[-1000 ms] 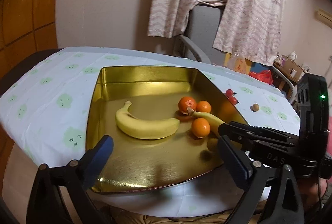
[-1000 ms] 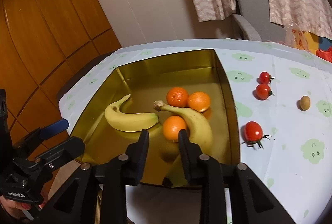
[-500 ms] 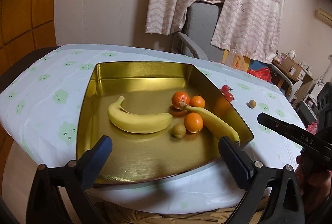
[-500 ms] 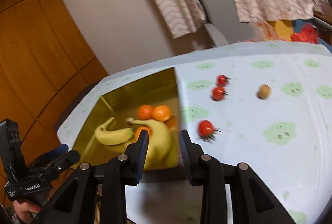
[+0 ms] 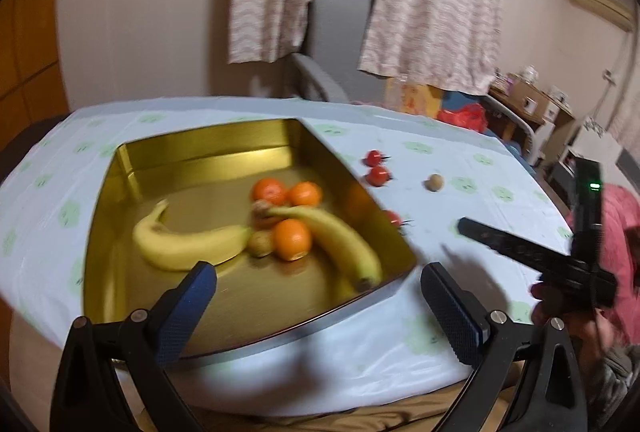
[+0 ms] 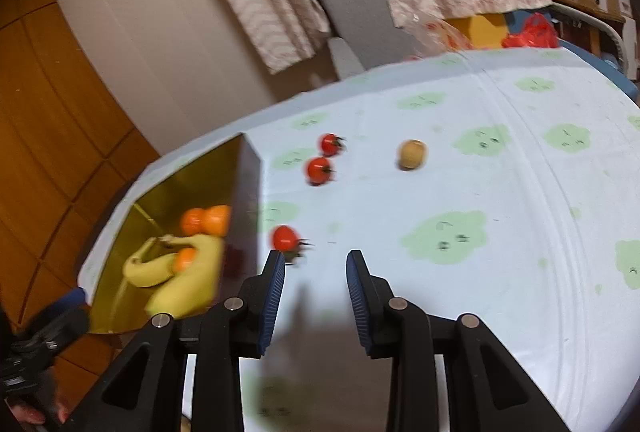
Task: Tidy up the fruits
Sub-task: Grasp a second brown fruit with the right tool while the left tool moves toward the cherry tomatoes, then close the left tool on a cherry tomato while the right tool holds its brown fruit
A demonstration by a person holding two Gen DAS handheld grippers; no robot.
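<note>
1. From our left wrist we look into the whole tray [image 5: 200,155]: a shiny gold metal box with straight walls, holding two curved bananas [image 5: 188,244], three round oranges [image 5: 292,239] and a small brown kiwi [image 5: 260,243].
2. Our right wrist view shows only a slice of that tray [image 6: 188,175] and instead takes in the open desk [image 6: 520,191], covered in a pale blue cloth with green blotches.
3. On that cloth we see three glossy tomatoes [image 6: 285,238] and a second, dull brown kiwi [image 6: 412,154]; all lie outside the tray, the nearest tomato just beside its wall.
4. Our left gripper [image 5: 316,296] stands released, its ribbed blue pads wide apart over the tray's near edge, nothing between them.
5. Our right gripper [image 6: 316,272] has its pads a narrow gap apart and holds nothing; it hangs over bare cloth with the nearest tomato just past its left pad.
6. Only the left view shows our right hand [image 5: 568,316] gripping its black handle.
</note>
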